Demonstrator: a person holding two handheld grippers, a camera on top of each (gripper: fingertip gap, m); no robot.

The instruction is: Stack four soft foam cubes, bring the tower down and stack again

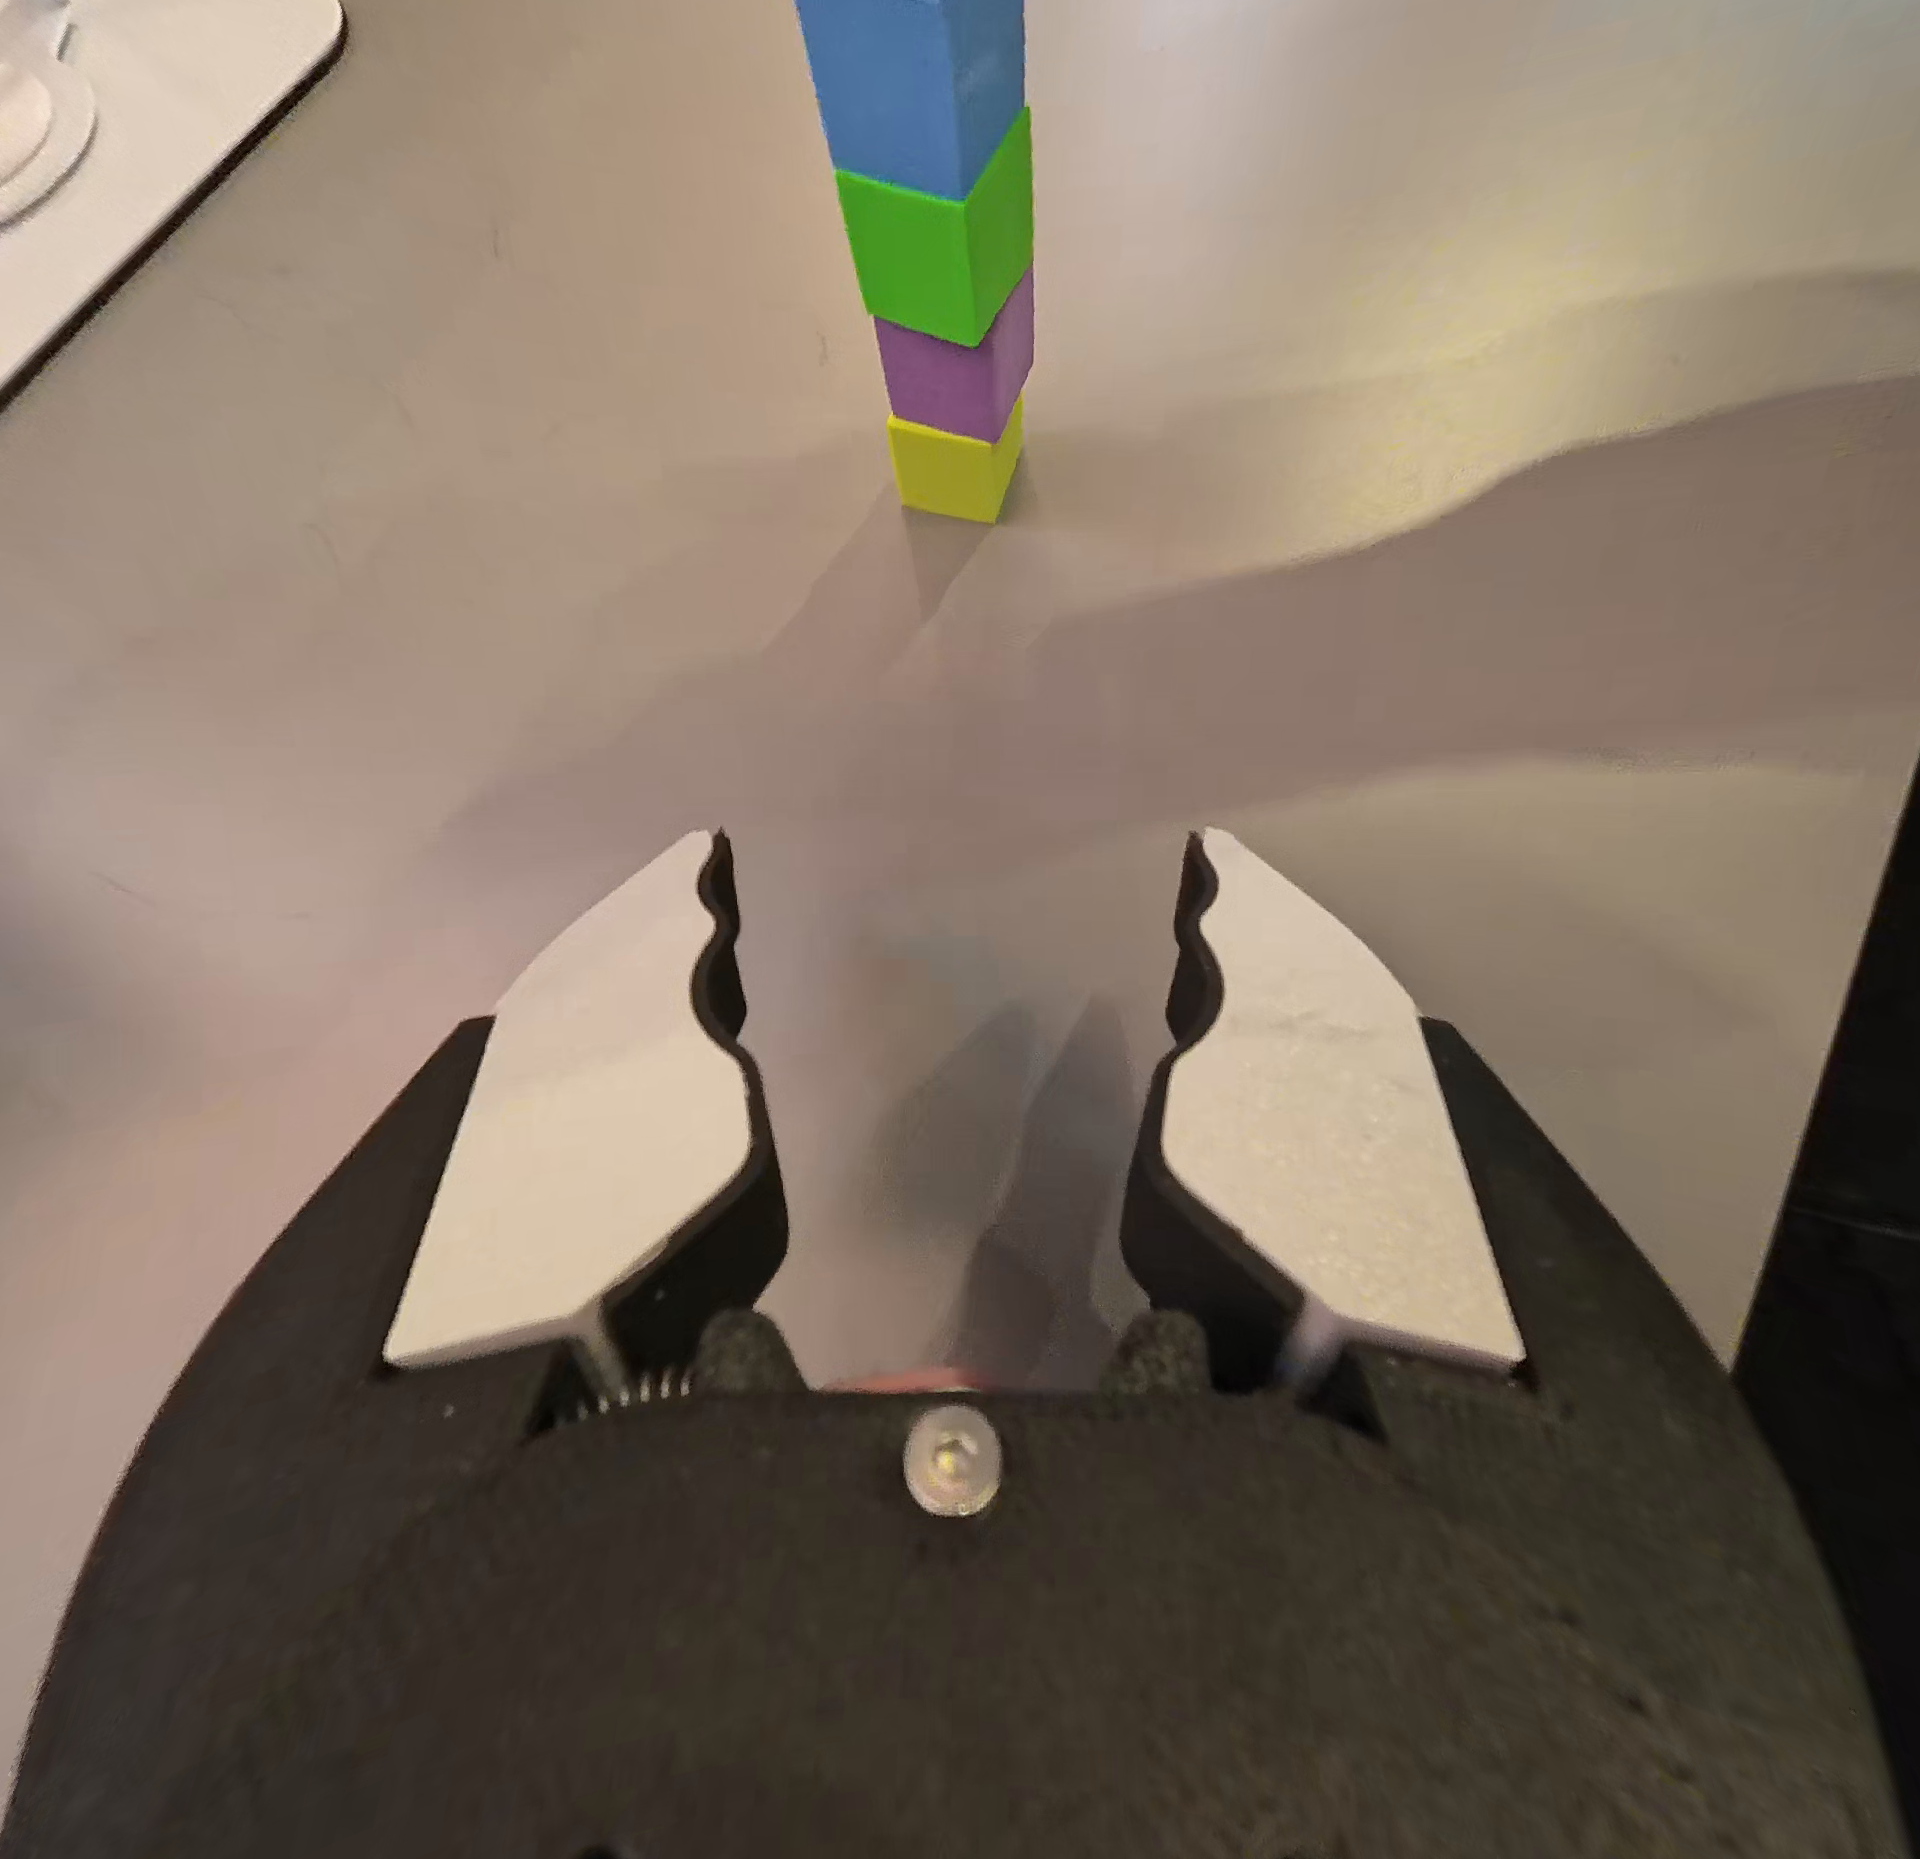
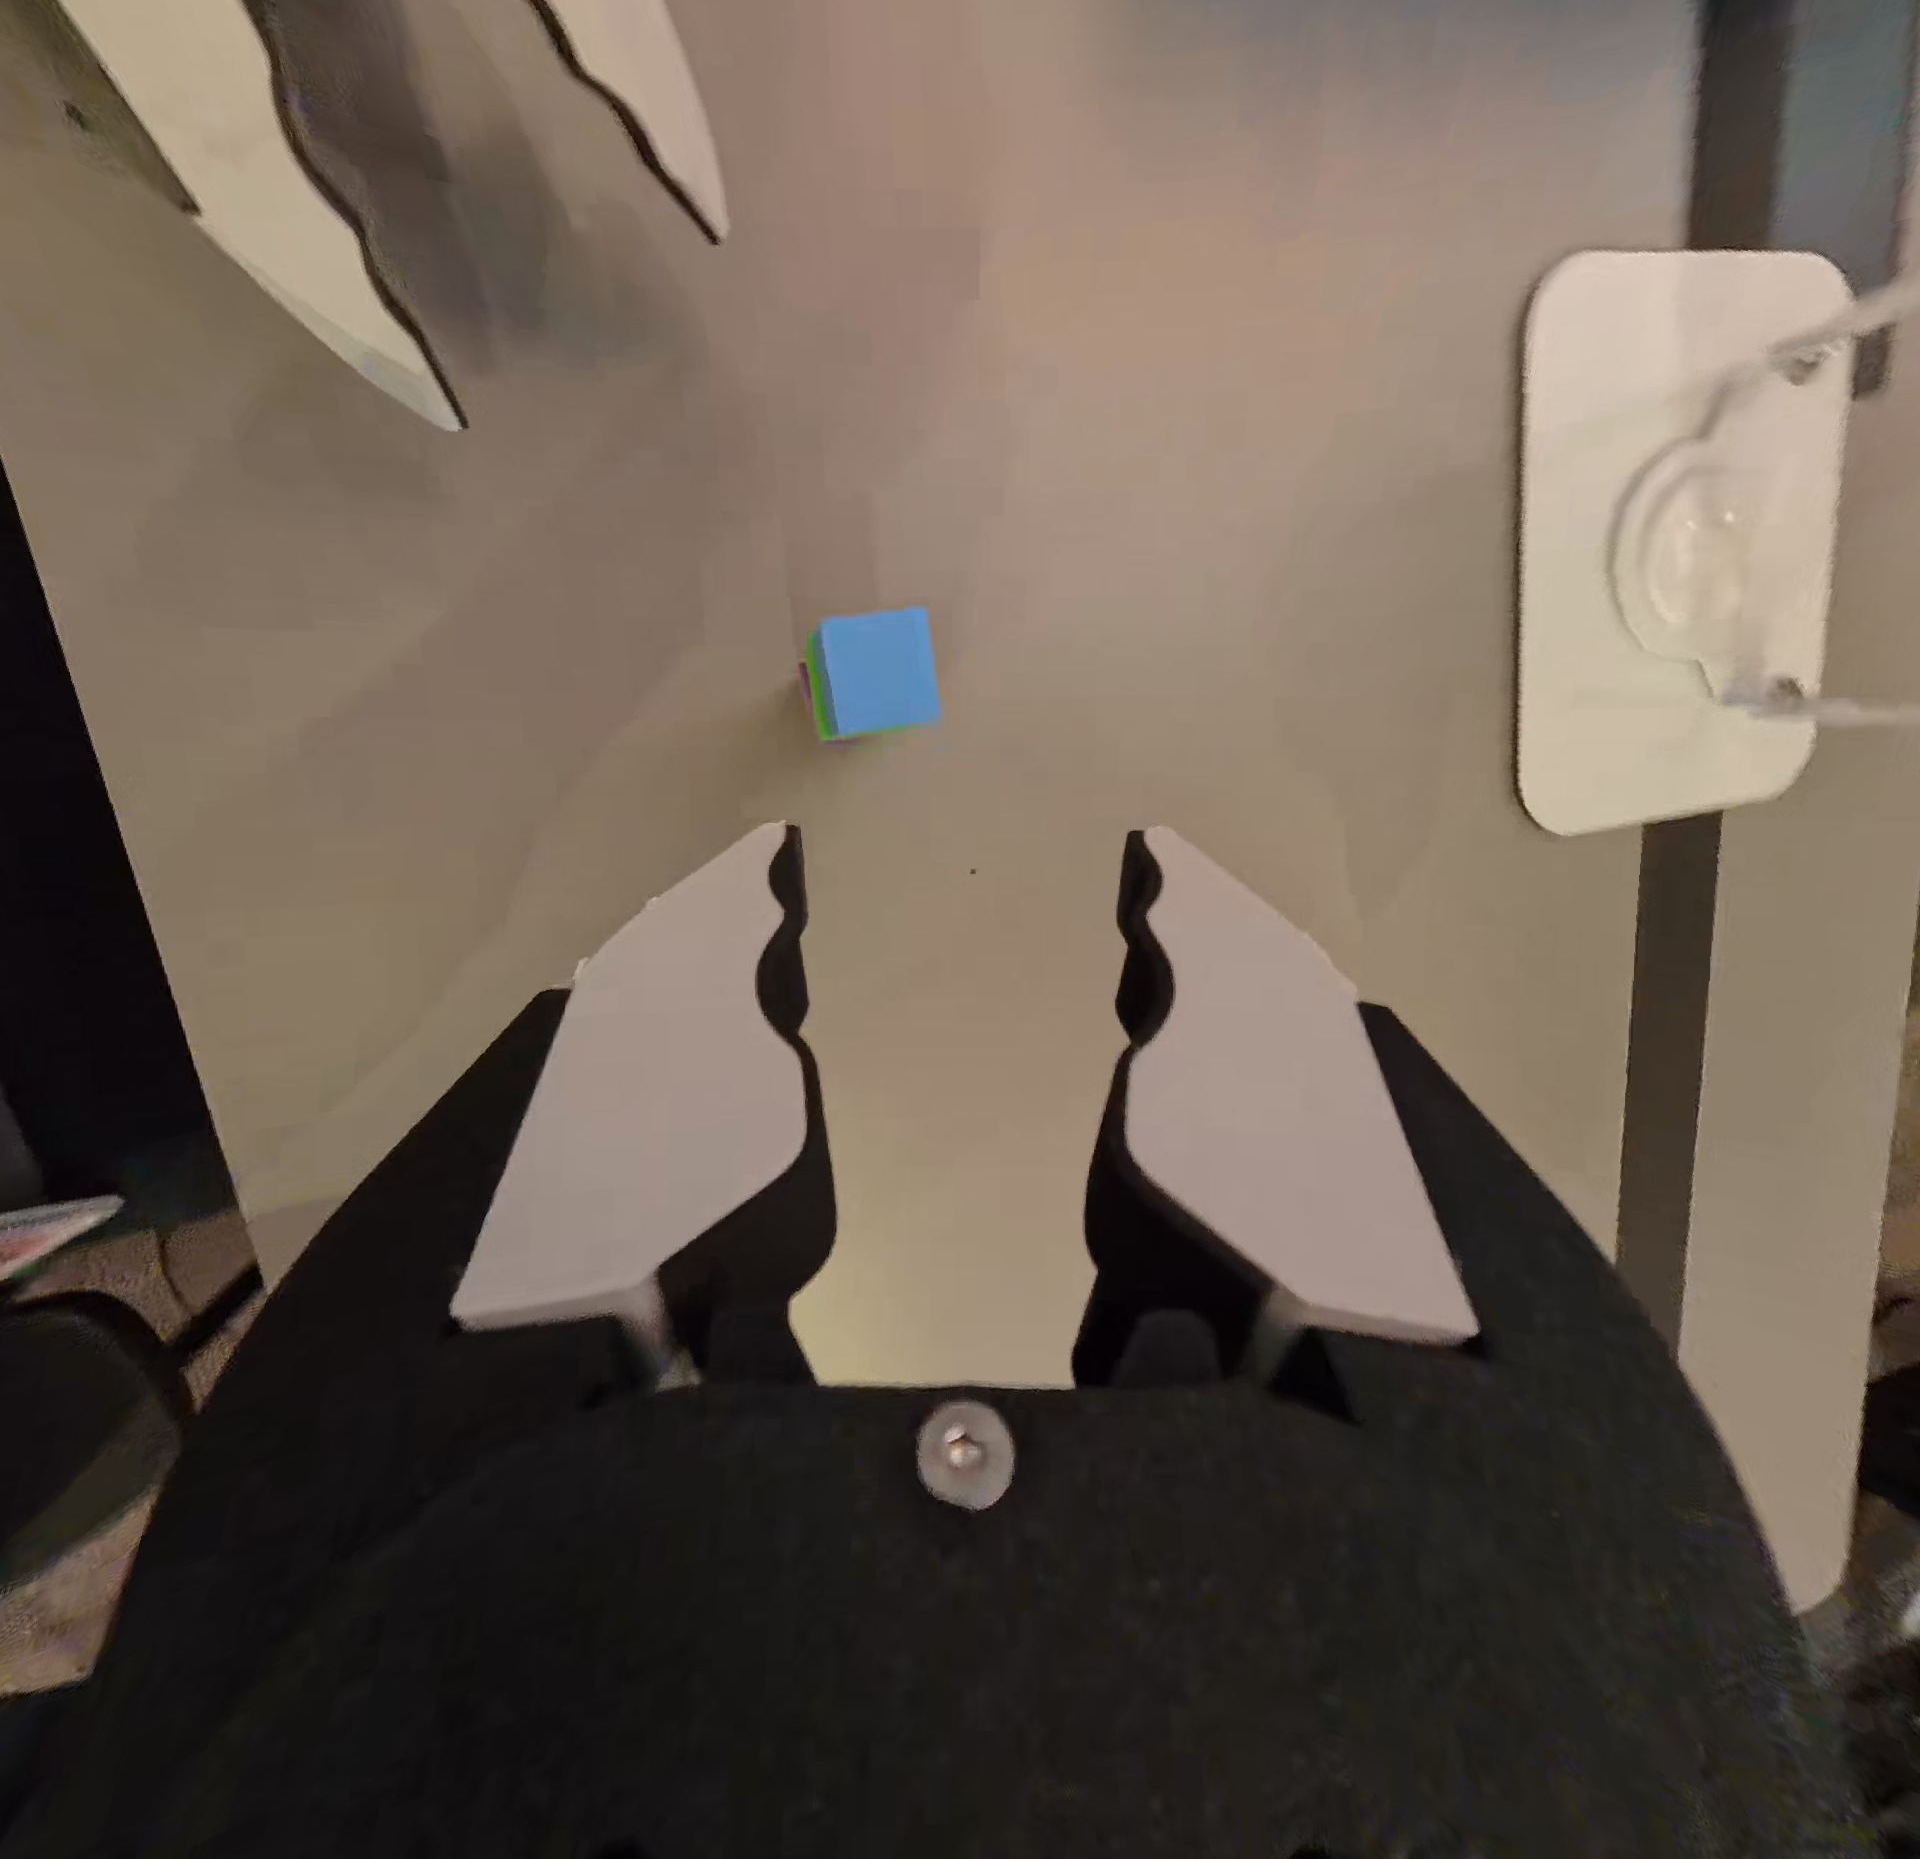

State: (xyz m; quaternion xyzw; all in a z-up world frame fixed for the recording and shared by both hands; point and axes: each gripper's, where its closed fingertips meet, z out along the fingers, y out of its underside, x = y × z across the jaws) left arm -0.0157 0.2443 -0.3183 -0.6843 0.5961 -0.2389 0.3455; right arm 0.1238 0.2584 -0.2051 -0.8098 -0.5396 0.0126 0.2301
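A tower of foam cubes stands on the grey table (image 1: pixel 416 614): a yellow cube (image 1: pixel 954 471) at the bottom, then a purple cube (image 1: pixel 951 381), a green cube (image 1: pixel 925 251) and a blue cube (image 1: pixel 902 74) on top. My left gripper (image 1: pixel 961 843) is open and empty, well short of the tower. My right gripper (image 2: pixel 961 838) is open and empty, high above the table. It looks down on the blue cube (image 2: pixel 878 671), with slivers of the green cube (image 2: pixel 821 703) showing. The left gripper (image 2: pixel 587 334) also shows at the right wrist view's top left, open.
A white mat (image 1: pixel 177 126) with a clear glass object (image 1: pixel 31 95) lies at the far left of the left wrist view; both also show at the right of the right wrist view, the mat (image 2: pixel 1579 562) and the glass object (image 2: pixel 1714 562). The table's edge (image 1: pixel 1860 978) runs close on the right, with dark floor beyond. The tips of one gripper are about 20 centimetres away from the tips of the other. My left gripper's tips are some 11 centimetres from the yellow cube (image 1: pixel 954 471).
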